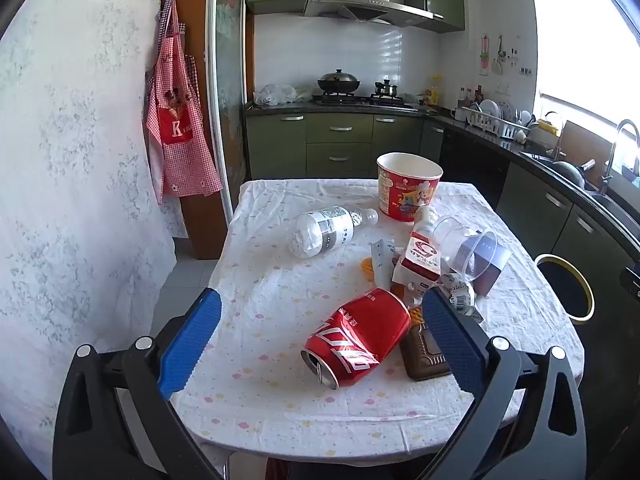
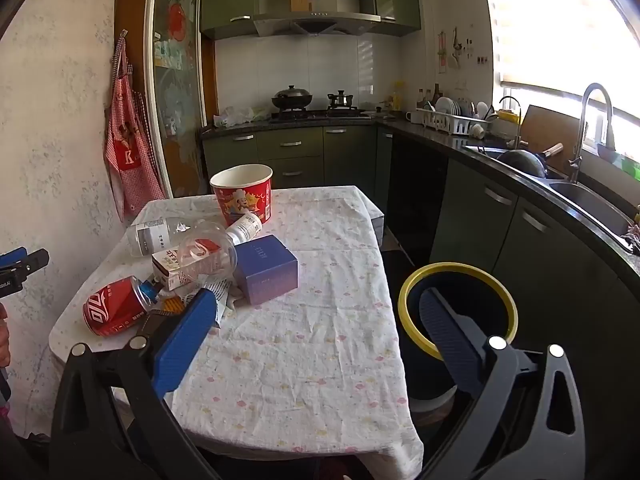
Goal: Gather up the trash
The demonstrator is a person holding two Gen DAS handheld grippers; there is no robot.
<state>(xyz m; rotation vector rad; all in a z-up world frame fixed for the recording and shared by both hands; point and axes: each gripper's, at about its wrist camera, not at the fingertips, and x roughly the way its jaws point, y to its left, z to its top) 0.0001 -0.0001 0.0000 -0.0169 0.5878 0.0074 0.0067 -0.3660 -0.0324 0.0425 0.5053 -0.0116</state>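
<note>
Lying sideways, dented red can (image 1: 357, 335) points its mouth toward camera.

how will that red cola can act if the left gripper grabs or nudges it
The red cola can lies on its side, so a nudge would probably roll it across the tablecloth. Its wall looks dented and its tab is open, so it is likely empty, light and easily crushed. The open left hand-held gripper should probably squeeze gently.

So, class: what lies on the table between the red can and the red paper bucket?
In the left wrist view, a milk carton lies between the can and the bucket.
</note>
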